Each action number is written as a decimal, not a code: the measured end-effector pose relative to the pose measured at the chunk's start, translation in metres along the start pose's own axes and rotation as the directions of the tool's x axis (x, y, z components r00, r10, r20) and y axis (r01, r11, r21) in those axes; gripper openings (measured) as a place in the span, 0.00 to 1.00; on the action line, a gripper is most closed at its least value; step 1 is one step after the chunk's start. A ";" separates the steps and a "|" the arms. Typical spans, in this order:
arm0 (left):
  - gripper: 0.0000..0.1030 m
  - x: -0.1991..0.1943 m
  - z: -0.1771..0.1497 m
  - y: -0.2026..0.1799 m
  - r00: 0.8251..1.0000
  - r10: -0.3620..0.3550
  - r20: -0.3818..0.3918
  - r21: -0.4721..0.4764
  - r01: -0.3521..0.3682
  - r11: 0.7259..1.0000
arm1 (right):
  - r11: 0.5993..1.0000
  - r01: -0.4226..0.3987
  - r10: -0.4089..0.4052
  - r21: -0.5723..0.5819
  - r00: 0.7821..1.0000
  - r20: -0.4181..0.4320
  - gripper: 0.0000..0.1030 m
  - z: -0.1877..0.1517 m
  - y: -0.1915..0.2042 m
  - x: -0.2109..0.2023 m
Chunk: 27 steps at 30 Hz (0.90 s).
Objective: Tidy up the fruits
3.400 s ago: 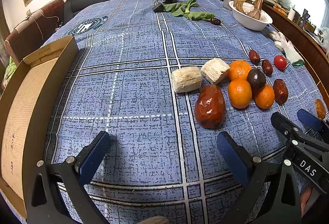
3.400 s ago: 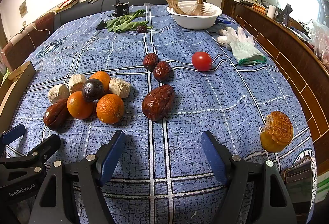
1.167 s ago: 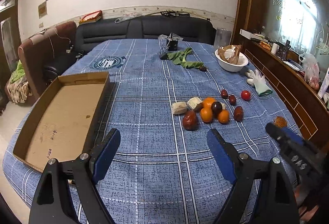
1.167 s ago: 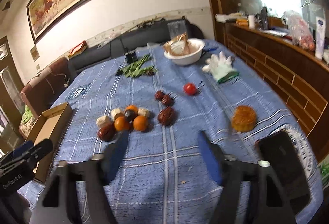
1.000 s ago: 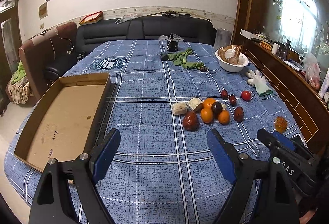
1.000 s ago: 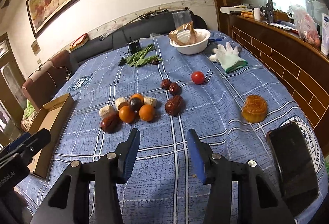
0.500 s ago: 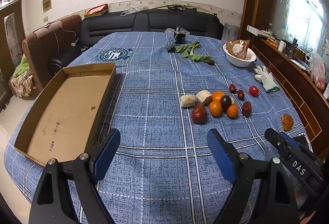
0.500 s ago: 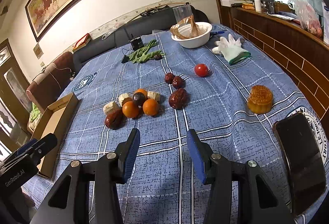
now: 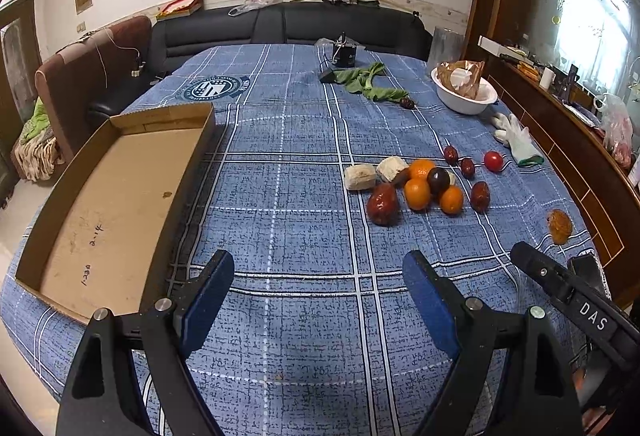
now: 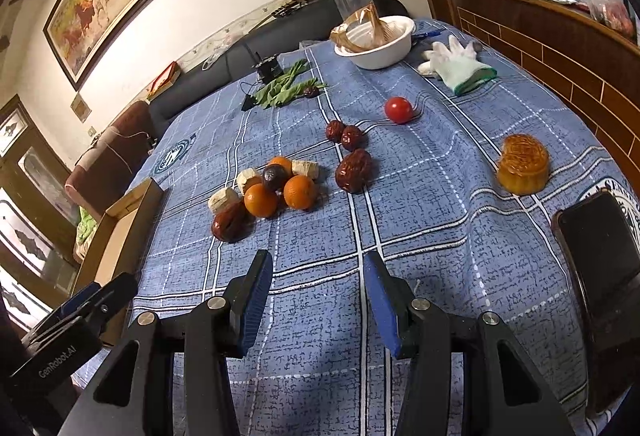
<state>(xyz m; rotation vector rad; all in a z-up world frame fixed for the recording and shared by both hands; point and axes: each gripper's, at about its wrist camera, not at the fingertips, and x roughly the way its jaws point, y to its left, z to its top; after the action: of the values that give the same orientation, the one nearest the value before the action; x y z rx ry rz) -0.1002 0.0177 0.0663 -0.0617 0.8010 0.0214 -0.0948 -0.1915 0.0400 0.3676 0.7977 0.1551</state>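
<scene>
The fruit cluster sits on the blue plaid tablecloth, at about one o'clock from the left gripper. In it, three oranges press together around a dark round fruit, with a big red jujube touching the cluster at its seven o'clock side and pale fibrous blocks at ten o'clock. Another large jujube lies just beside the cluster at three o'clock in the right wrist view; two small red dates touch each other at twelve o'clock from it, and a red tomato lies near them, farther toward one o'clock.

The cardboard tray (nothing in it but pen marks) lies well apart at nine o'clock of the cluster.

The left gripper hangs above bare cloth with fingers spread wide, holding nothing. The right gripper has its fingers at a narrower gap, also with nothing between them.

Outward, a mooncake stands at three o'clock, a dark phone near it at five o'clock. A white bowl, a white glove and green leaves lie at the far end.
</scene>
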 end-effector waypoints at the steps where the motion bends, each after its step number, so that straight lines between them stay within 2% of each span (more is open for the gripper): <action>1: 0.83 0.001 0.000 0.000 1.000 0.001 -0.002 0.000 -0.001 1.000 | 1.000 0.005 -0.005 -0.011 1.000 -0.001 0.50 0.000 0.002 0.001; 10: 0.83 0.007 0.003 -0.001 1.000 0.014 -0.011 0.005 -0.014 1.000 | 0.999 0.029 -0.029 -0.024 1.000 -0.008 0.50 0.002 0.000 0.005; 18: 0.83 0.022 0.001 0.016 0.998 -0.010 -0.058 -0.059 0.006 0.998 | 1.000 0.012 -0.012 -0.006 1.000 -0.015 0.50 0.001 -0.006 0.007; 25: 0.83 0.025 0.000 0.006 0.997 -0.055 -0.063 -0.008 0.054 0.998 | 0.998 0.006 -0.007 -0.069 1.000 -0.022 0.50 0.008 0.000 0.011; 27: 0.80 0.025 0.002 0.006 0.996 -0.076 -0.051 0.001 0.076 0.997 | 0.997 0.012 -0.013 -0.080 1.000 -0.013 0.50 0.015 -0.003 0.010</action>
<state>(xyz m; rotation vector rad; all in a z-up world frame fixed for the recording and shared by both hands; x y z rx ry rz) -0.0822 0.0238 0.0495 -0.0900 0.8488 -0.0537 -0.0770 -0.1955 0.0416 0.2863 0.8046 0.1770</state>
